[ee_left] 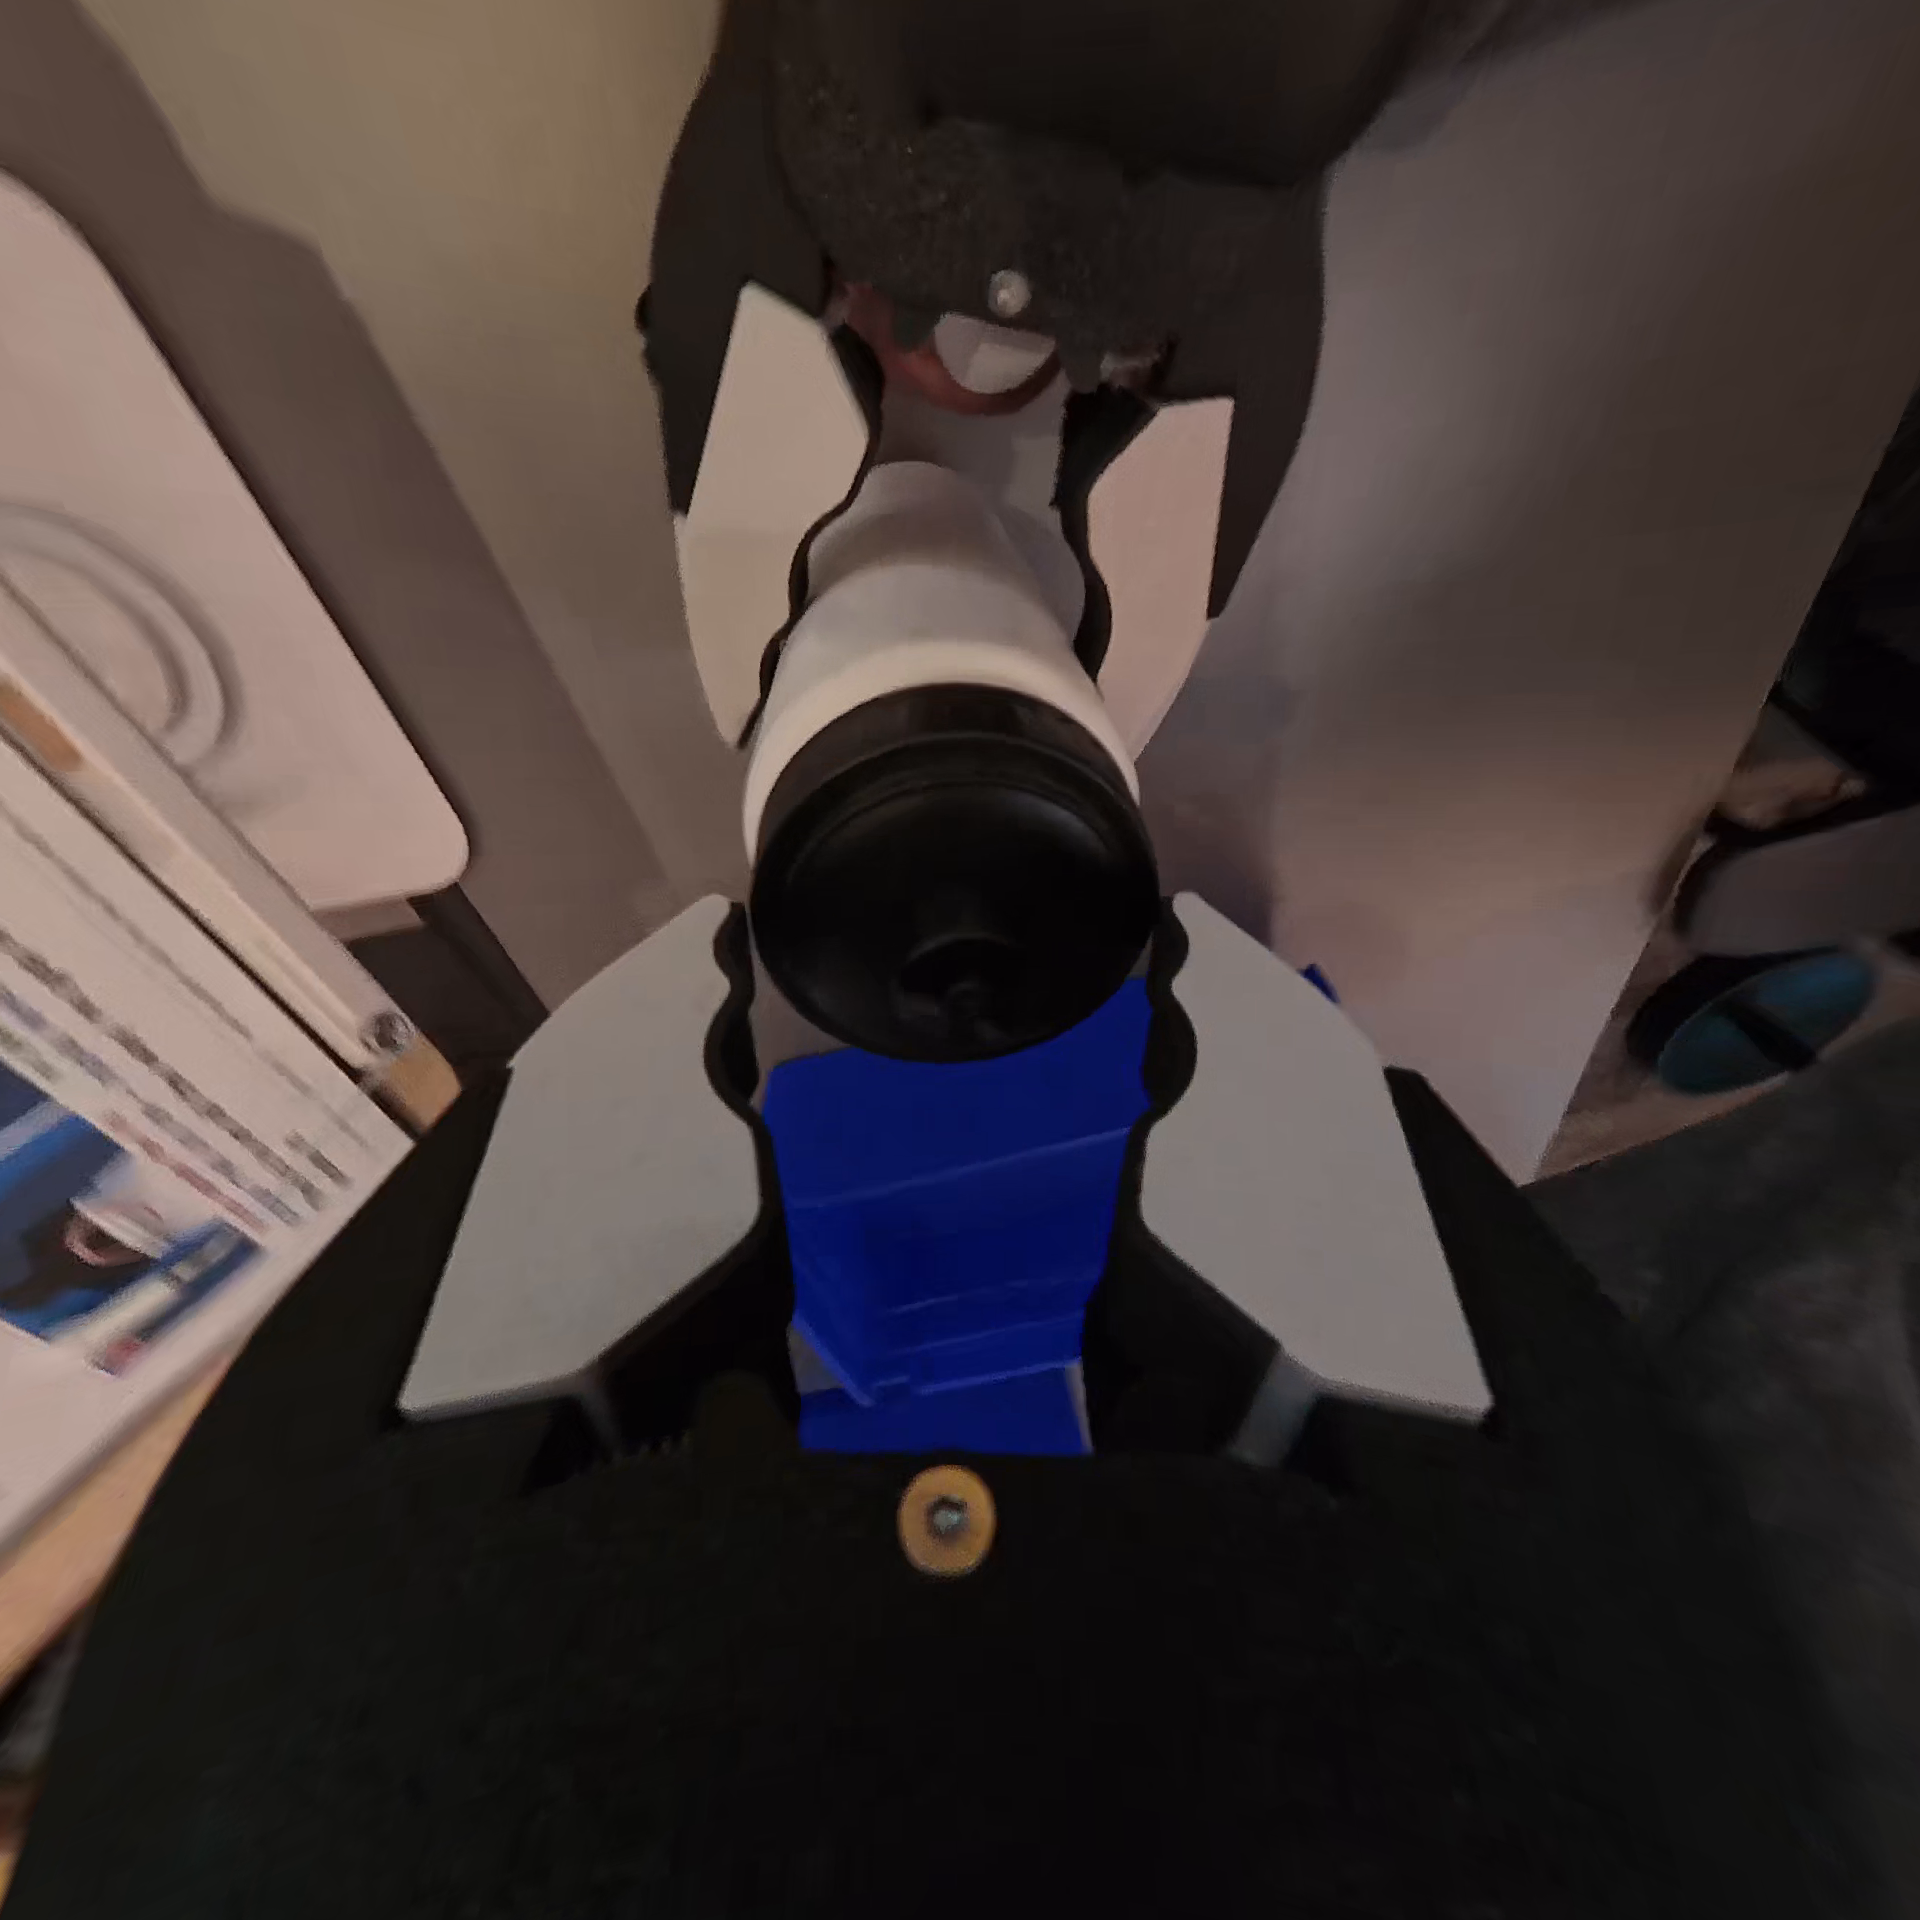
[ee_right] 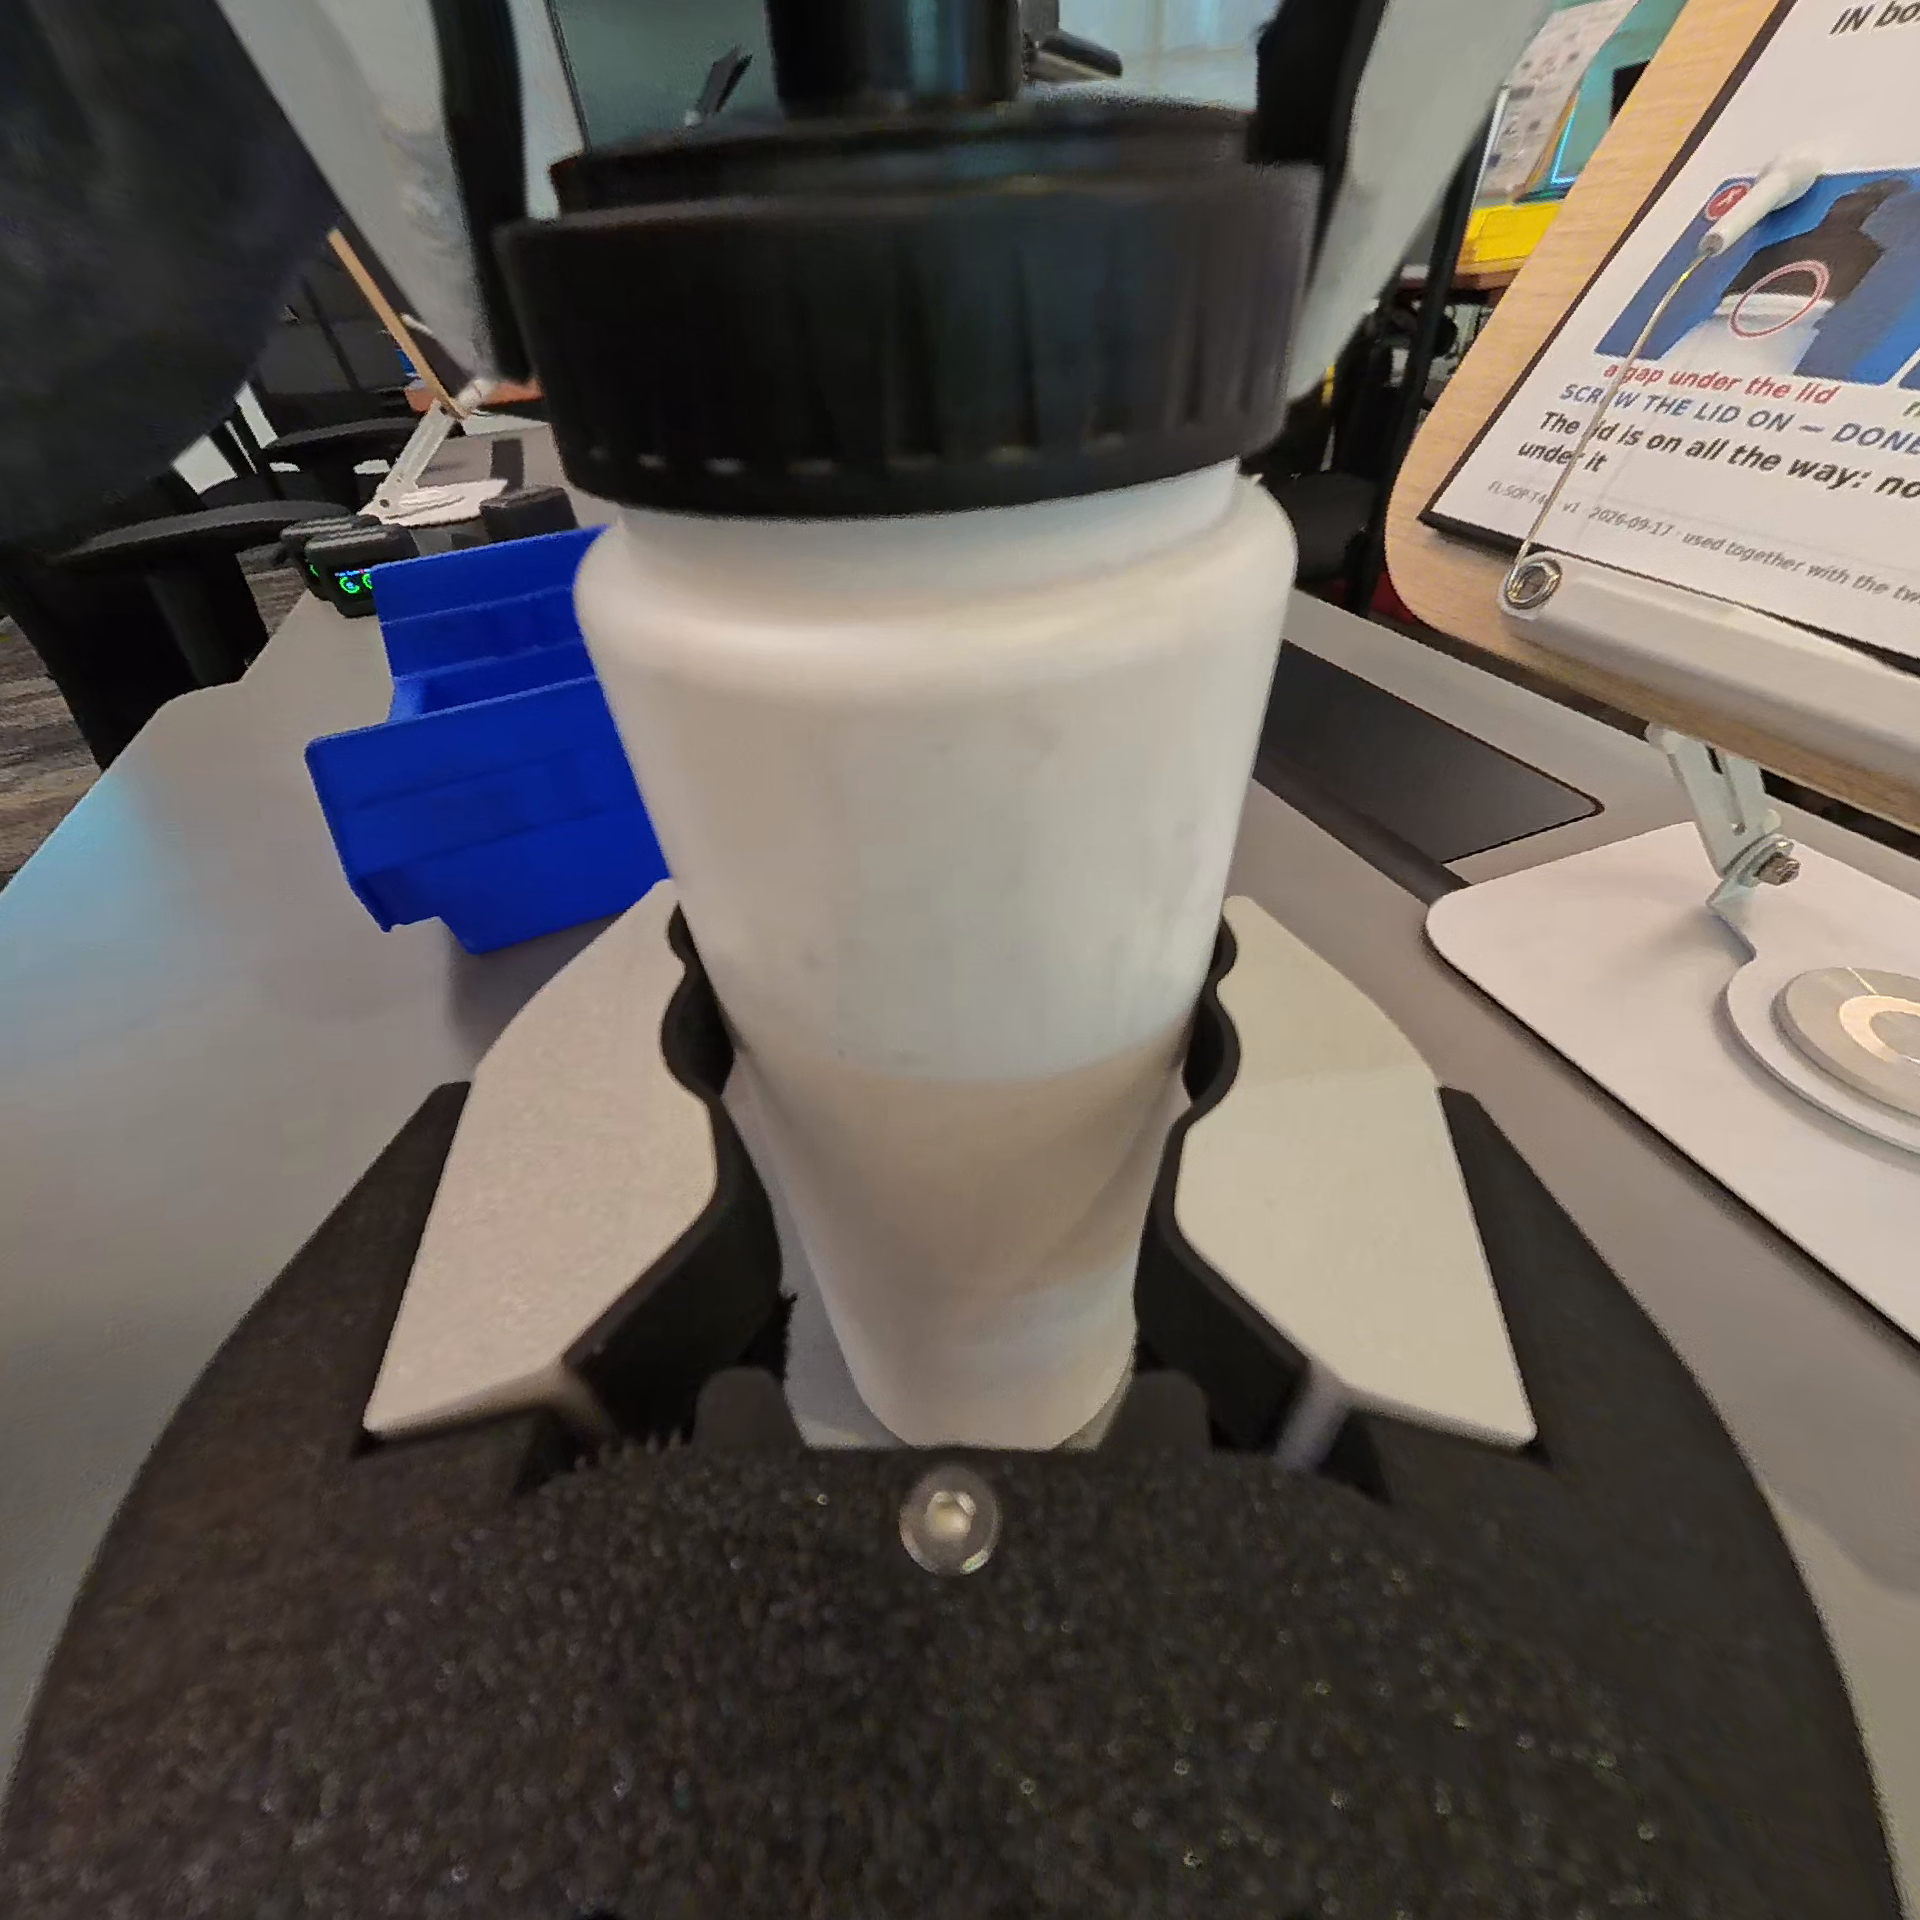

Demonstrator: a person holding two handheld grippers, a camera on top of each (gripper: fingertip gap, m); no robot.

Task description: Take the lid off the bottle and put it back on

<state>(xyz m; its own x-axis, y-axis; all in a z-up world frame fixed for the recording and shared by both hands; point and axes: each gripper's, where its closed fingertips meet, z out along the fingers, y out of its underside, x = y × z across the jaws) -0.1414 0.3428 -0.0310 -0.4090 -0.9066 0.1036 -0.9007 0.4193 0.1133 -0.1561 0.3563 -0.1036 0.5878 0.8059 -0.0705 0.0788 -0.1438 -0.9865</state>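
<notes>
- Right tool (ee_right: 951, 1174) points level, its two fingers clamped on the lower body of the upright white bottle (ee_right: 940, 862).
- Left tool (ee_left: 951, 997) looks straight down from above; its fingers flank the black lid (ee_left: 951, 862), though contact is unclear, so I cannot tell if it grips.
- Lid sits on the bottle's neck, blurred.
- Blue bin (ee_right: 478, 748) stands on the grey table (ee_right: 208, 935) just behind the bottle.
- An instruction sheet on a tilted stand (ee_right: 1704, 665) rises to the right, well apart.

Each claw (ee_right: 951, 1174) has grey fingers (ee_right: 561, 1174), wavy black pads, a central screw.
</notes>
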